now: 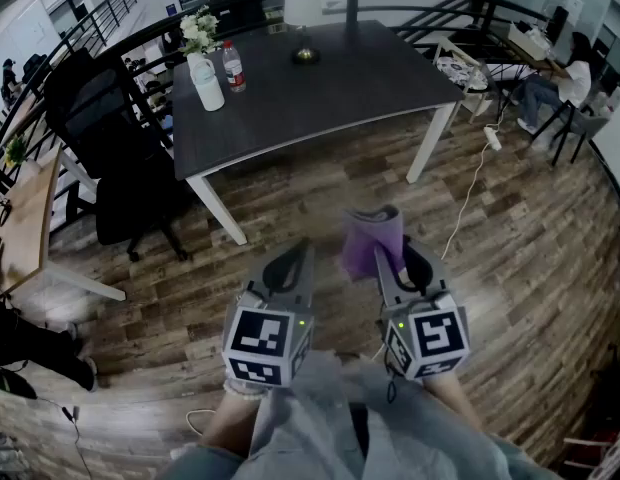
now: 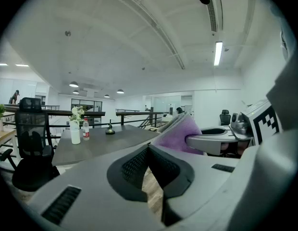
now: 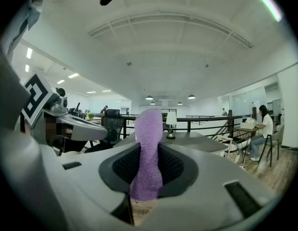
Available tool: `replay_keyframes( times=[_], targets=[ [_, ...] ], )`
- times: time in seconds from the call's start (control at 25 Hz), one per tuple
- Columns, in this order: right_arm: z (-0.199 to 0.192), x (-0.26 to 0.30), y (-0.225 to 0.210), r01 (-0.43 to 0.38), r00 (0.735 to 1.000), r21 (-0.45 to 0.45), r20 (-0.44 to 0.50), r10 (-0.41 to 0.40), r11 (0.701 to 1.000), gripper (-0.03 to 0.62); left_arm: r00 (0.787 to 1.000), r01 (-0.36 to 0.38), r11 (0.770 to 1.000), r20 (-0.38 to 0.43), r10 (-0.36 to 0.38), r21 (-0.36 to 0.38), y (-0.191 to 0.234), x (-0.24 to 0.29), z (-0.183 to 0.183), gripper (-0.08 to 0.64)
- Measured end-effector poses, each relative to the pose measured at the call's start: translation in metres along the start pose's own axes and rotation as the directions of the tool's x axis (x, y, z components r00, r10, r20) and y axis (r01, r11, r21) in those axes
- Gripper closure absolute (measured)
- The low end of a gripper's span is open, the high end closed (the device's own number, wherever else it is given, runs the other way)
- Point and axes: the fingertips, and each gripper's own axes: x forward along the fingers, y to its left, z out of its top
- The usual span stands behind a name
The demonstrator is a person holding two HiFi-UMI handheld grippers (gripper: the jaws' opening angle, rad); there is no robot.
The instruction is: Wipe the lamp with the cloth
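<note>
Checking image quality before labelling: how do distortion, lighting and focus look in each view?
Head view: fisheye bows the table edges, corners darken. Left gripper view: black vignette, ceiling light glares. Right gripper view: cloth sharp, distant lamp small and soft.

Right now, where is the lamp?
The lamp stands near the far edge of the dark table, at the top middle of the head view, to the right of the bottle and the vase.

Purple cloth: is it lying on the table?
No, the purple cloth is pinched between the right gripper's jaws, well away from the table.
</note>
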Motion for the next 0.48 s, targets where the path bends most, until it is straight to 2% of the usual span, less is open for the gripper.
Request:
replay_keyframes(
  times=[0.48],
  targets=[
    [-0.001,0.007,-0.007,-0.011,1.0,0.0,-0.005,0.011,1.0,0.502,1.0,-0.006,1.0,-0.012,0.006,-0.009,0.002,0.012,-0.001,0.551]
  ],
)
